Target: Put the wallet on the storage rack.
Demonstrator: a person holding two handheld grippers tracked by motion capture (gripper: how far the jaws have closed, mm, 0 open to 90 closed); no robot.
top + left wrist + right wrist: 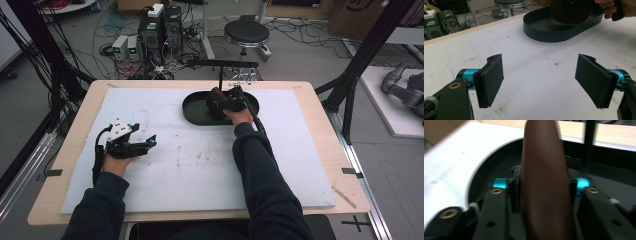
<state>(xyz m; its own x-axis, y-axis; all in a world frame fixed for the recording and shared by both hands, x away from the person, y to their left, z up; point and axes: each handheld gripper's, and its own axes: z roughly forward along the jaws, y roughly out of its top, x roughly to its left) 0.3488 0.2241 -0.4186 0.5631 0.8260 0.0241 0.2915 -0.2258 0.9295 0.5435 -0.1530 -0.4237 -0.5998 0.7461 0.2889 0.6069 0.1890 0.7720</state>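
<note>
**Jaws pinching a brown object over the black tray**

Jaws of the right gripper (542,192) are standing on either side of a smooth brown object (545,182), and the black pads are lying against its two flanks, so the object is being pinched between them. In the right gripper view the object is rising upright between the jaws, narrow at the top and broadening downward, and its lower end is running out of the bottom of the view. Behind and around it the dark floor and curved wall of the black tray (499,157) are showing, with the white mat beyond the rim at left.

From the high view, the right gripper (231,101) is sitting over the oval black tray (195,112) at the far middle of the white mat (200,160), and the brown object (216,100) is showing inside the tray's outline. Whether the object is touching the tray floor I cannot tell. In the left gripper view the tray (544,32) is lying far off, with the brown object (570,11) standing in it and a hand beside it.

Spread wide with nothing between them, the jaws of the left gripper (539,82) are hanging over bare mat. In the high view the left gripper (131,142) is sitting well apart from the tray, near the left side of the mat.
</note>
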